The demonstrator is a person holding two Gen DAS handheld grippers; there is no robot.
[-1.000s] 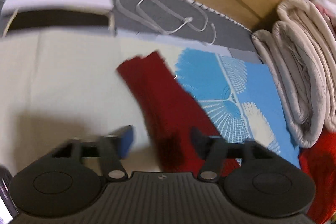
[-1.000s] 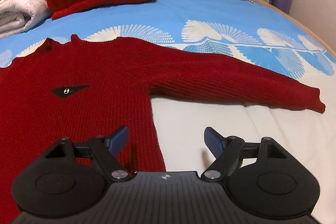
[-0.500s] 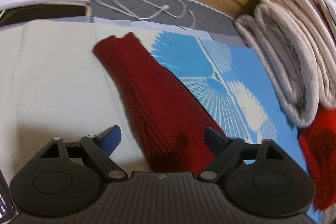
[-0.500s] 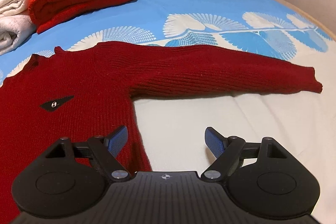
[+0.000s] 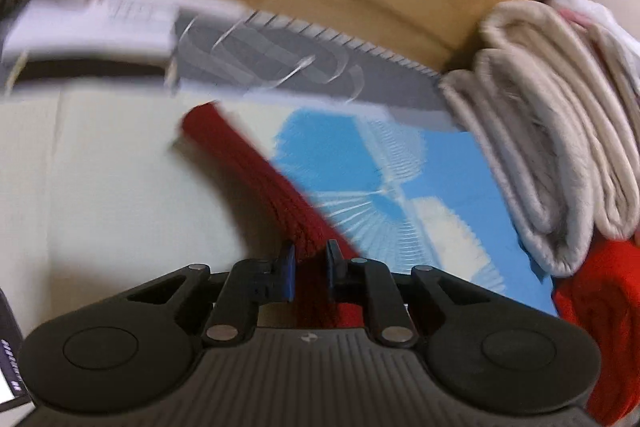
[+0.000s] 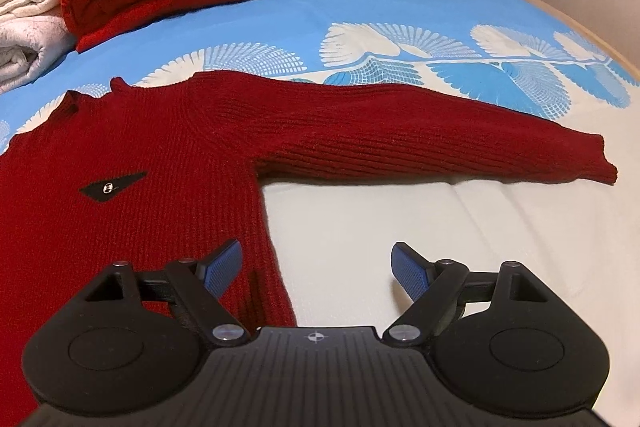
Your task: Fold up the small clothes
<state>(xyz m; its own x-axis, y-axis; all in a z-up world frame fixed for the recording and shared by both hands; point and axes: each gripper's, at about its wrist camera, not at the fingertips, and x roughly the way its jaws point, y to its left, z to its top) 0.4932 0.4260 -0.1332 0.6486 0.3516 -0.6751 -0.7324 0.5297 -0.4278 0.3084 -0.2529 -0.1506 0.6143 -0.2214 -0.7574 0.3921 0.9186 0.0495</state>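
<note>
1. Left wrist view is showing the left hand-held gripper [image 5: 309,264] closing on the nearer sleeve [image 5: 256,171] of the dark red ribbed knit sweater [image 6: 132,163]; half a second ago its jaws were standing wide apart around that sleeve.
2. That sleeve is now lifting off the cream bed sheet [image 5: 104,187], so the sleeve fold is likely starting.
3. Right hand-held gripper [image 6: 316,269] is hovering open and empty beside the sweater's side edge, as before; the sweater is lying flat on the bed, its far sleeve [image 6: 440,143] outstretched.

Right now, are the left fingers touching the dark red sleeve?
Touching. The left wrist view shows both fingers closing on the sleeve, knit bunched between them.
</note>
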